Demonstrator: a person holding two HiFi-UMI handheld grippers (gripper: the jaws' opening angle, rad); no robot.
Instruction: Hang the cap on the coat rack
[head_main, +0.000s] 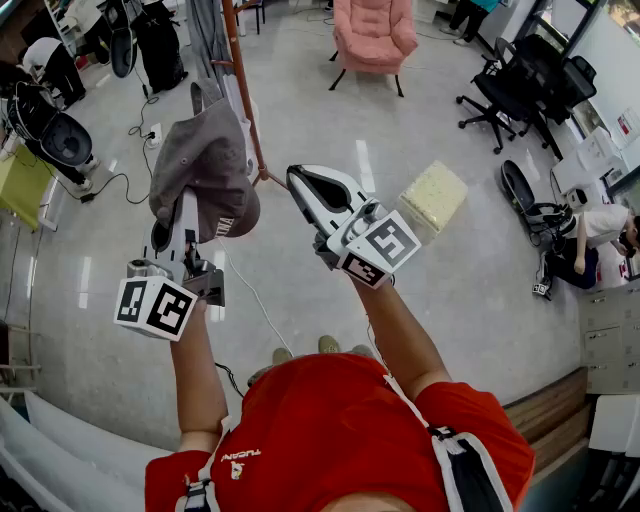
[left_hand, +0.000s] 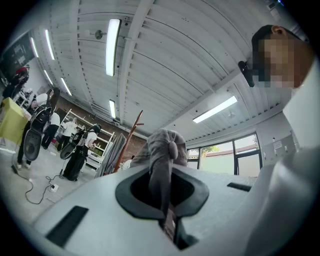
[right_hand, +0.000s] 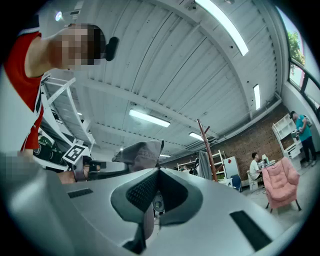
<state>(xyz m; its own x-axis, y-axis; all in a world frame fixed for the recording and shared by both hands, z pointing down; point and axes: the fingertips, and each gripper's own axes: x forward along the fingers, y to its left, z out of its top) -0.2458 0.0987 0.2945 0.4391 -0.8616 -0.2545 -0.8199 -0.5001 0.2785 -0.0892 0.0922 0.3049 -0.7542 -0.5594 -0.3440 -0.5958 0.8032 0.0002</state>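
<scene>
My left gripper (head_main: 186, 215) is clenched on the grey cap (head_main: 205, 160), held up at arm's length. The cap's long axis runs away from me toward the coat rack (head_main: 246, 95) just beyond. My right gripper (head_main: 295, 178), jaws together and empty, is raised beside it over open floor (head_main: 420, 290).

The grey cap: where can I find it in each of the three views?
Head view: cap, left of centre, upper half.
Left gripper view: cap at centre, pinched between the fingers.
Right gripper view: cap left of centre, above the fingers.
Shared landmark: the brown coat rack pole.
</scene>
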